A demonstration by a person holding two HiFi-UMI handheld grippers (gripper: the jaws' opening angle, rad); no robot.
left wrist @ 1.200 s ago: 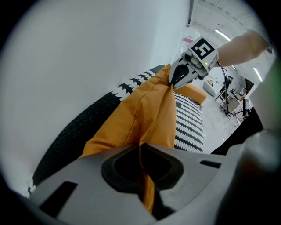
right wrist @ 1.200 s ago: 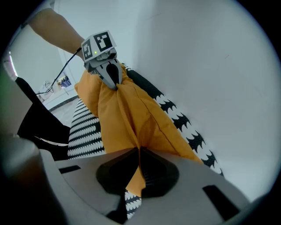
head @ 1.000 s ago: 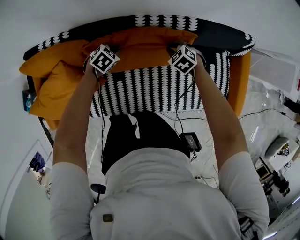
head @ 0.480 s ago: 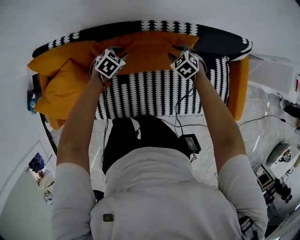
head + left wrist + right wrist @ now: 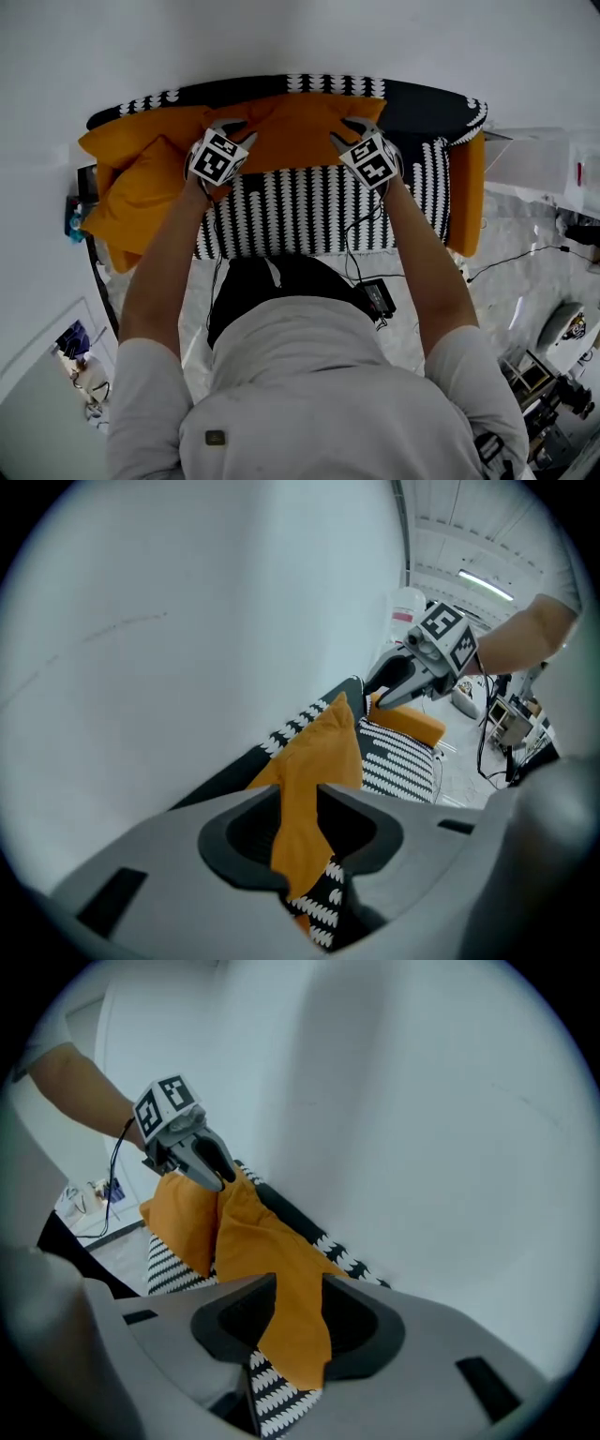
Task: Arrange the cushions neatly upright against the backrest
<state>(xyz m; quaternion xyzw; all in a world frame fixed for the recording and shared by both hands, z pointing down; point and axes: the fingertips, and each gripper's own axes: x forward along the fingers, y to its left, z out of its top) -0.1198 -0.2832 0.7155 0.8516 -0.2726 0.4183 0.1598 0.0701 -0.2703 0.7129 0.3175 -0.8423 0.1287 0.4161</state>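
My left gripper (image 5: 230, 131), right gripper (image 5: 354, 131) — each pinching top corner of orange cushion (image 5: 291, 131); jaws part-open, just been opening. Cushion up against sofa backrest (image 5: 422, 94). Risk: grip loosens further — corners slip, cushion flops onto seat.

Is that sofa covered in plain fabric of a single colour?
No, the sofa is black with rows of white scalloped marks running across its seat in the head view.
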